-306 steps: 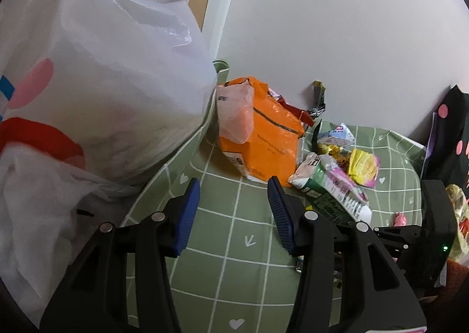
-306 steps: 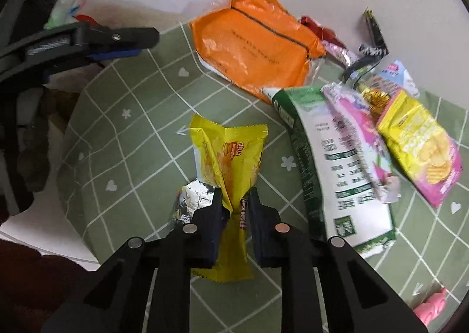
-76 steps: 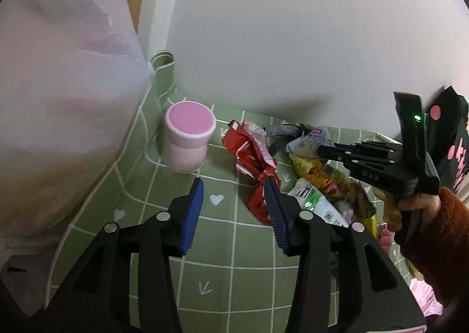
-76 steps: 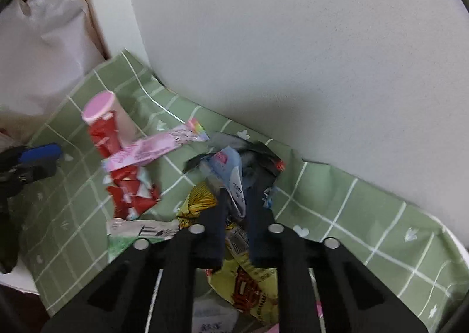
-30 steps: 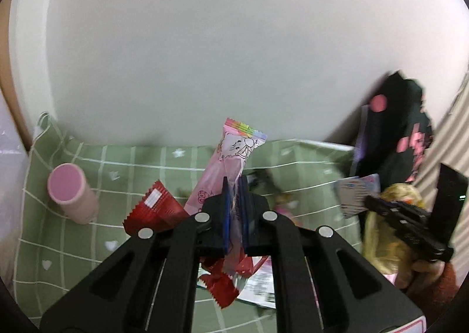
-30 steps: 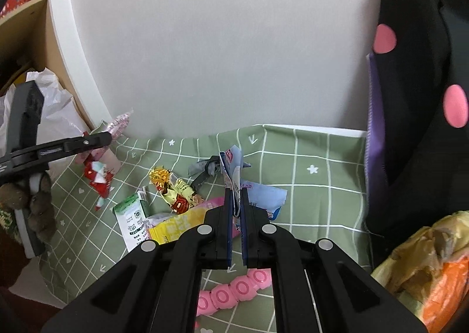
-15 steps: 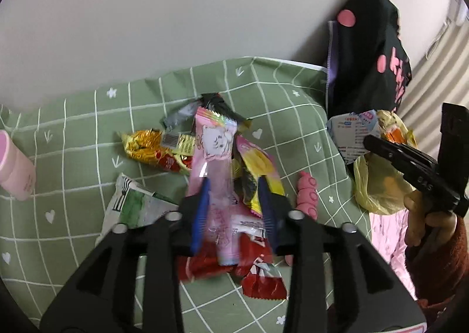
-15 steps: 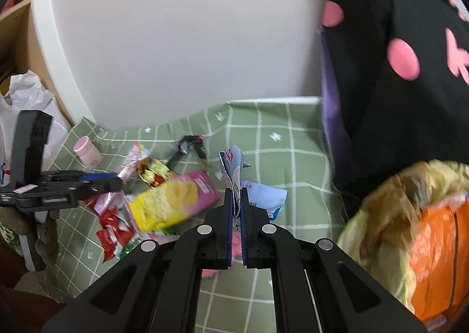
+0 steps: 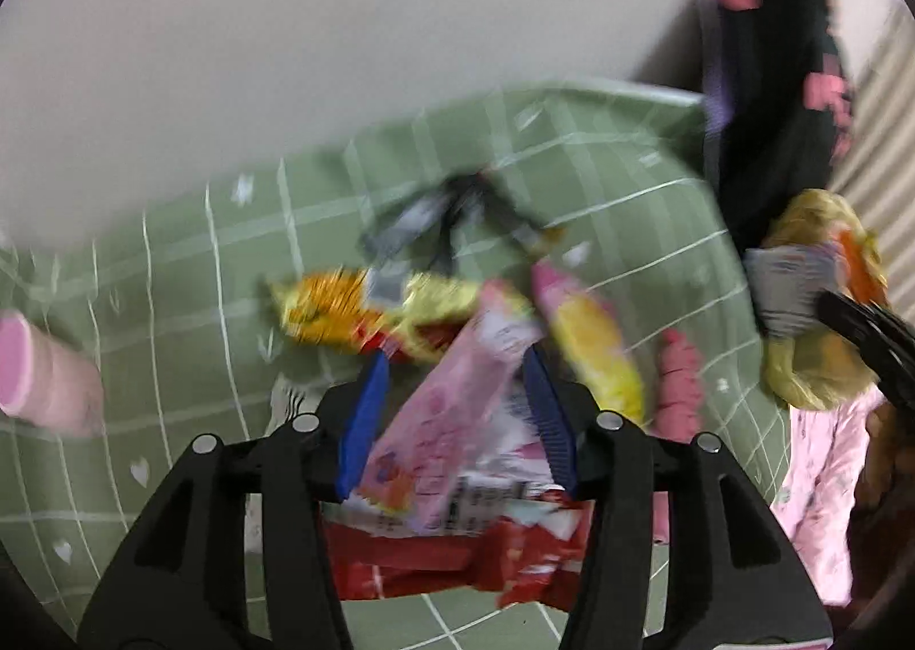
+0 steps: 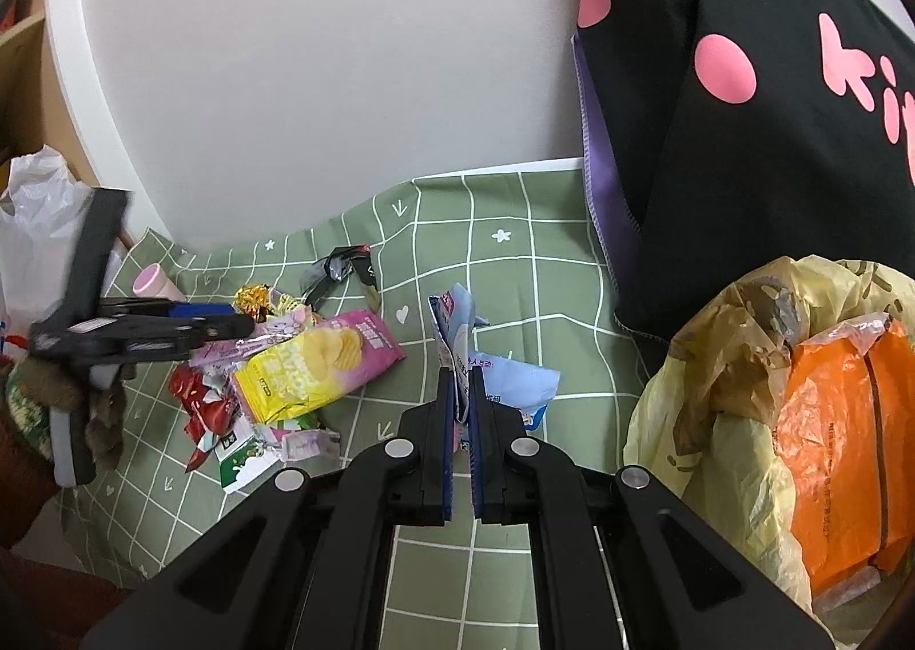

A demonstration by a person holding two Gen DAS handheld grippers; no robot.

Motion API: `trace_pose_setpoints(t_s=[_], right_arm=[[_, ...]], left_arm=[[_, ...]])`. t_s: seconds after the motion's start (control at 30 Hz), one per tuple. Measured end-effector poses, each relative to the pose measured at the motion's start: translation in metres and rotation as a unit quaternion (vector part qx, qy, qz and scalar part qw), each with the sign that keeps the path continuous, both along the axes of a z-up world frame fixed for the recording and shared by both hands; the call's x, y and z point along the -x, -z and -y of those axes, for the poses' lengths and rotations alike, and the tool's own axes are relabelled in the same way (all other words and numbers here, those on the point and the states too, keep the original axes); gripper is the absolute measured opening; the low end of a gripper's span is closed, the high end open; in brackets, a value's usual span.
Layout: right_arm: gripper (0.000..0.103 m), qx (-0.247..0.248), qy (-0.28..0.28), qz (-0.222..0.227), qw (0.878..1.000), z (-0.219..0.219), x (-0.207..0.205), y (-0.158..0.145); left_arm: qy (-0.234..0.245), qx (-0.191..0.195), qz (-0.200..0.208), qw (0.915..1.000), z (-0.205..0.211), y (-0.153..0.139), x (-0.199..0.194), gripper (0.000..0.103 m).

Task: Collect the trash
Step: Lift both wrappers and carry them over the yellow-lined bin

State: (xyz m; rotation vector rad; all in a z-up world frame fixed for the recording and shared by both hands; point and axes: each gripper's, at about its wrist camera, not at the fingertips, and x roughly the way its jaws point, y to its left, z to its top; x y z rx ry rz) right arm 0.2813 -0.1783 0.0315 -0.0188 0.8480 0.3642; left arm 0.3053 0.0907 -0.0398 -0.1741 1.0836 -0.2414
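Note:
My left gripper is open over a heap of wrappers. A pink candy wrapper lies loose between its blue pads, with a red wrapper below. The view is blurred. My right gripper is shut on a light blue wrapper and holds it upright above the green checked cloth. A yellow trash bag holding an orange packet stands at the right. The left gripper also shows in the right wrist view at the heap.
A yellow-pink chip bag, gold wrappers, a black wrapper and a green-white pack lie in the heap. A pink cup stands left. A black bag with pink dots leans on the wall.
The left gripper has opened wider and the pink wrapper has tilted loose between its pads. The right gripper has carried the blue wrapper closer to the yellow bag.

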Motion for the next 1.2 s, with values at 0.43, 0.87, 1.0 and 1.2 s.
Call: trace_pose_setpoints(t_s=[0.43, 0.87, 1.0, 1.2], right_arm=[[0.006, 0.004, -0.001, 0.033, 0.999, -0.002, 0.002, -0.025], [0.006, 0.014, 0.065, 0.079, 0.995, 0.041, 0.019, -0.062], [0.006, 0.021, 0.117, 0.109, 0.987, 0.087, 0.031, -0.089], [0.006, 0.037, 0.210, 0.112, 0.971, 0.168, 0.057, -0.104]], left_arm=[[0.000, 0.060, 0.090, 0.9942, 0.000, -0.073, -0.001, 0.002], [0.100, 0.095, 0.171, 0.9756, 0.091, -0.132, 0.000, 0.002], [0.161, 0.121, 0.178, 0.9631, 0.150, -0.141, -0.006, 0.002], [0.262, 0.109, 0.169, 0.9439, 0.250, -0.137, -0.007, 0.002]])
